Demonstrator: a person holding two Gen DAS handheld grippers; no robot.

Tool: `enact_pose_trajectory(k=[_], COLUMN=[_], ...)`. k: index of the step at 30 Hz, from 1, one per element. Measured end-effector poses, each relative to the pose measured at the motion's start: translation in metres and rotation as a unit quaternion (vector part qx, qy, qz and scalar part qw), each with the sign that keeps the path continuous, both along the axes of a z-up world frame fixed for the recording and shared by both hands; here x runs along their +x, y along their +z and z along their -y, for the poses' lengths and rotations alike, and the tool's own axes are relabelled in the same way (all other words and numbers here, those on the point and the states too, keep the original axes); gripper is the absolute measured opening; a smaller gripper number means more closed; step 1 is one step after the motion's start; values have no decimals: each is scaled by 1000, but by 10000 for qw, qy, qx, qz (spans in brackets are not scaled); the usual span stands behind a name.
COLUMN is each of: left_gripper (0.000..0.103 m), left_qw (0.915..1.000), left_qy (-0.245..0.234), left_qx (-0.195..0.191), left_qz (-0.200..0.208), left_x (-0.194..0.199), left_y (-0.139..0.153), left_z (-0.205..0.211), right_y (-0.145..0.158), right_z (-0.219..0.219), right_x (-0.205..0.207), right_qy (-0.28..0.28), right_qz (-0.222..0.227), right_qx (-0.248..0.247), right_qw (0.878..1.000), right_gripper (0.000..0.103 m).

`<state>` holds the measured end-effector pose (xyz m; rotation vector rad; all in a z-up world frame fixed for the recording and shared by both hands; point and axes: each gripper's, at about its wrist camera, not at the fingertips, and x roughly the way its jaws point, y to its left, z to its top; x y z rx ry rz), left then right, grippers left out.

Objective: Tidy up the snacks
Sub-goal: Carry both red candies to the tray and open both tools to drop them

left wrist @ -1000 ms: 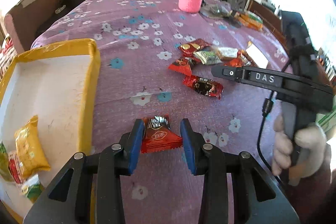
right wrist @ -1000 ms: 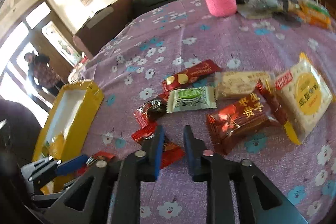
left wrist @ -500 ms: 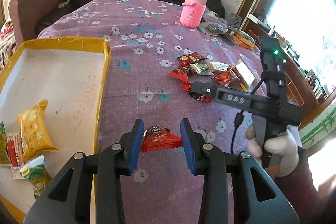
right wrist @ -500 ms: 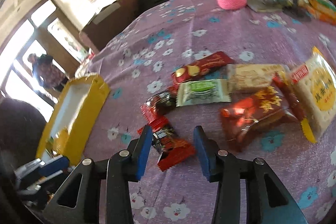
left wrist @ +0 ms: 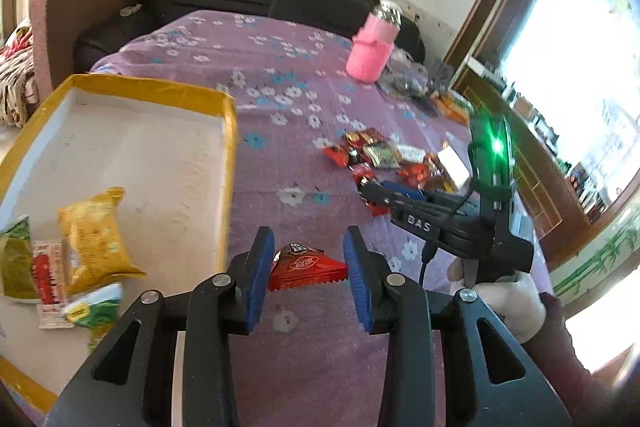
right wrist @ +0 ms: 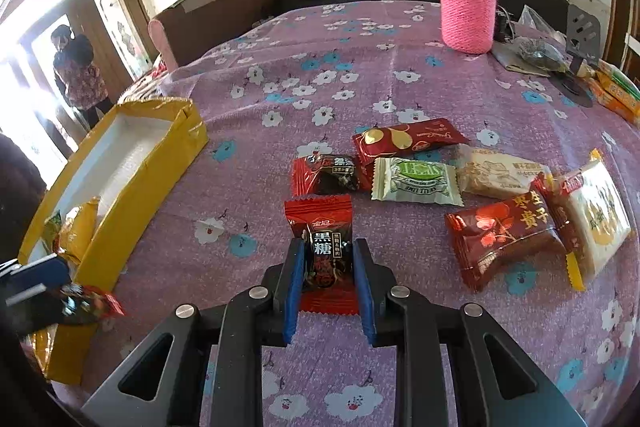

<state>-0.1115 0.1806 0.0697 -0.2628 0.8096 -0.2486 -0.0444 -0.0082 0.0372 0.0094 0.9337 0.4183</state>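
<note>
The right gripper (right wrist: 328, 281) pinches a red candy (right wrist: 325, 251) low in the middle of the frame. More snacks (right wrist: 416, 181) lie to the right on the purple cloth (right wrist: 360, 83). A yellow tray (right wrist: 132, 183) stands at the left, a pink bottle (right wrist: 467, 7) upper right.

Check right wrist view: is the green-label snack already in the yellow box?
No, the green-label snack lies on the purple cloth among the other packets, well apart from the yellow box.

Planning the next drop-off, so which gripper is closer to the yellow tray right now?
Left. The left gripper, holding a red candy, sits just beside the yellow tray; the right gripper is over by the snack pile.
</note>
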Motion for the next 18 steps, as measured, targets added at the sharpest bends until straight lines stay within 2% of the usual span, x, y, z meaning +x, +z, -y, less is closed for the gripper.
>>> enact_pose_trajectory(k=[4, 9, 14, 18], left_gripper=[34, 34, 34, 34], left_qw=[9994, 9966, 9940, 9933], left_qy=[283, 763, 1057, 1153], left_qx=[-123, -97, -28, -106], left_qz=[136, 293, 285, 10], left_x=[-10, -14, -5, 15], left_y=[11, 27, 28, 10], left_z=[-37, -97, -139, -162], right_y=[10, 45, 77, 78], right_z=[2, -11, -71, -129], right_x=[-6, -27, -42, -48], right_qy=[-94, 45, 691, 1193], right_qz=[79, 178, 131, -172], right_qx=[155, 633, 789, 813], right_qw=[9998, 9978, 9944, 9894], right_gripper=[25, 24, 24, 24])
